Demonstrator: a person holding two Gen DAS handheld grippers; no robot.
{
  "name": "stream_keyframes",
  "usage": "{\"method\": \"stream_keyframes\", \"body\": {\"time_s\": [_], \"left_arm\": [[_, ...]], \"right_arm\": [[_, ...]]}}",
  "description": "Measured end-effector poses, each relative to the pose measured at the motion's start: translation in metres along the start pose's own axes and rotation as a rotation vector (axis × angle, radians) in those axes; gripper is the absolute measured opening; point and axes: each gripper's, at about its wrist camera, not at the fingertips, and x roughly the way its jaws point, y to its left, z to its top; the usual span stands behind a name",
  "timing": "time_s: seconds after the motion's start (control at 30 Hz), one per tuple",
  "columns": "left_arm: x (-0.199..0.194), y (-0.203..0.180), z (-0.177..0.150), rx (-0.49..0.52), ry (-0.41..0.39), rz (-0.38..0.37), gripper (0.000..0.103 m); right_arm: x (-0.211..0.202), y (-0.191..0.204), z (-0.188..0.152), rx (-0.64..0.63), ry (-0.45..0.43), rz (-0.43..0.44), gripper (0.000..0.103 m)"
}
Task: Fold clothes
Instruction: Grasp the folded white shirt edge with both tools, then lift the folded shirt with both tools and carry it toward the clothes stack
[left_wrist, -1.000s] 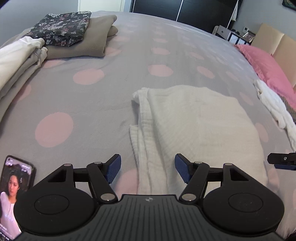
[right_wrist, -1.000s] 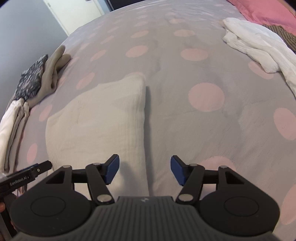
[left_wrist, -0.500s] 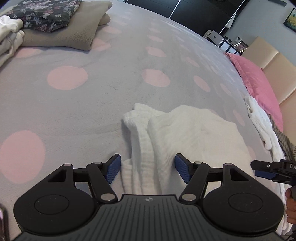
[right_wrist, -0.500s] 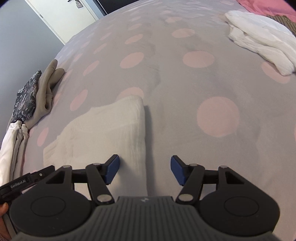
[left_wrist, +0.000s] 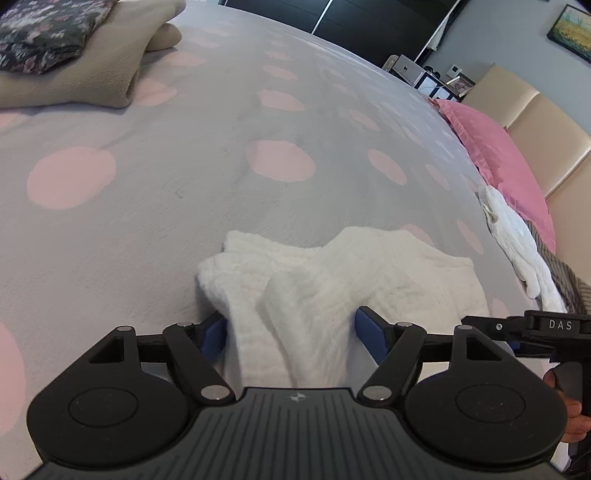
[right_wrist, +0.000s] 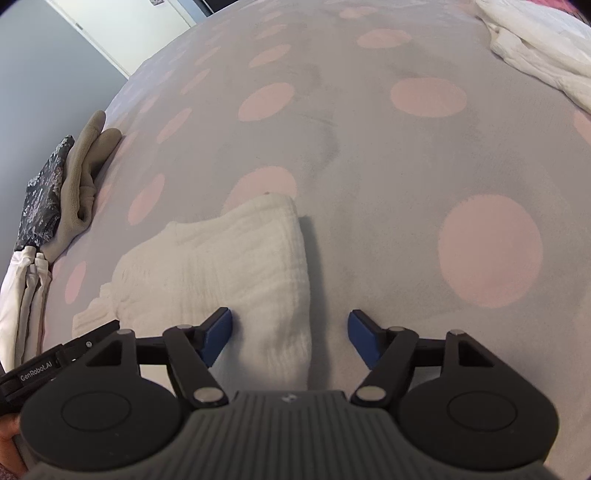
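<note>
I hold both grippers with tongs apart at the near corners of the white crinkled-cotton garment, lying half-folded on the grey pink-dotted bedspread: left gripper straddling bunched layers, right gripper straddling its right edge (ready, I judge, for the next fold).

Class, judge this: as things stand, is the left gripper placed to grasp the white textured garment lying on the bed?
Probably yes: the open left gripper already has the white textured garment bunched between its fingers, with nothing in the way.

"DAS" on right gripper; "GenRobot.AI" on left gripper
</note>
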Motion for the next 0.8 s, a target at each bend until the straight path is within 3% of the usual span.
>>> {"method": "stream_keyframes", "body": {"time_s": [0.1, 0.2, 0.3, 0.37, 0.43, 0.8], "left_arm": [[0.004, -0.012, 0.000, 0.074, -0.002, 0.034, 0.069], [0.004, -0.016, -0.002, 0.105, -0.011, 0.035, 0.058], [0.002, -0.018, -0.003, 0.115, -0.018, 0.005, 0.039], [0.001, -0.022, -0.005, 0.133, -0.027, -0.009, 0.026], [-0.001, -0.025, -0.006, 0.151, -0.037, -0.019, 0.014], [-0.048, -0.028, -0.005, 0.119, -0.158, -0.055, 0.010]], "right_arm": [[0.006, 0.012, 0.003, -0.050, -0.005, -0.005, 0.073], [0.010, 0.021, 0.003, -0.090, -0.011, -0.012, 0.069], [0.009, 0.025, 0.001, -0.110, -0.022, -0.006, 0.046], [0.007, 0.026, 0.001, -0.110, -0.027, 0.011, 0.023], [0.004, 0.027, -0.001, -0.113, -0.034, 0.020, 0.016], [-0.045, 0.042, -0.007, -0.175, -0.161, 0.077, 0.012]]}}
